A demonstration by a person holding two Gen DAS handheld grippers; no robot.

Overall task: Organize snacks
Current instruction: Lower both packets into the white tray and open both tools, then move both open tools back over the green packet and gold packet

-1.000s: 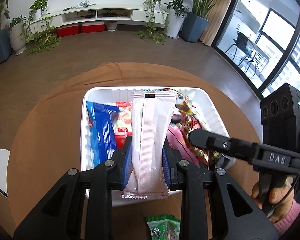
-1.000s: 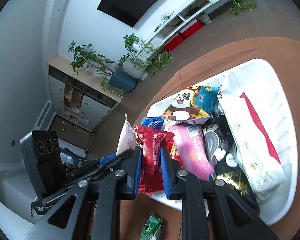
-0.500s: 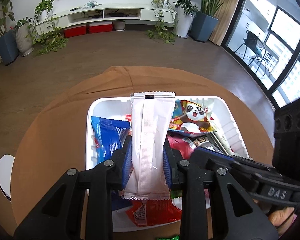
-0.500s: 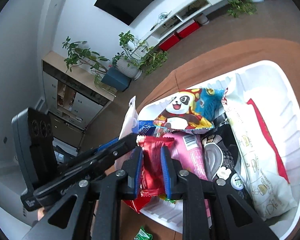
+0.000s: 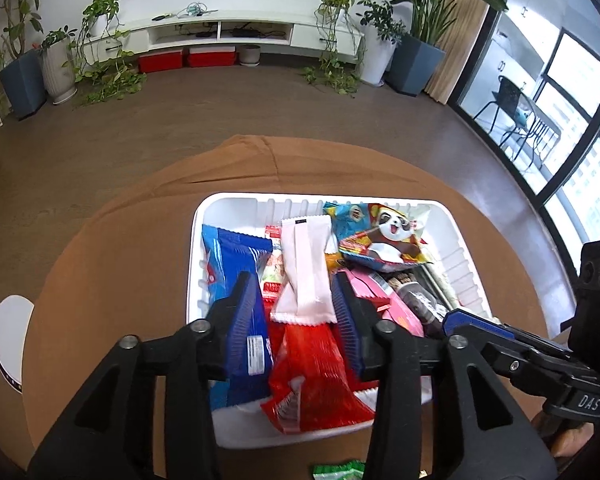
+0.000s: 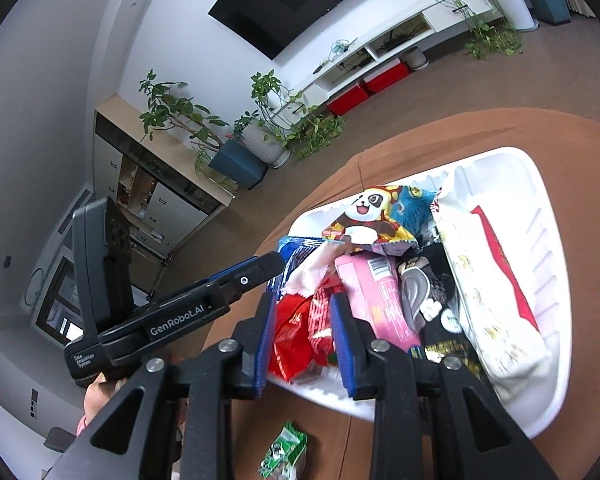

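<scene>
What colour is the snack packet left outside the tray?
Green, on the brown tablecloth; clearest in the right wrist view.

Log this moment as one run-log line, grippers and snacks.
left gripper: open, jaws just opened, pale pink packet dropped in white tray | right gripper: open, jaws just opened, red packet released | green packet: on table

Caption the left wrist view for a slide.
Left gripper open above a white tray of snacks, its fingers just parted, the pale pink packet lying loose between them.
</scene>
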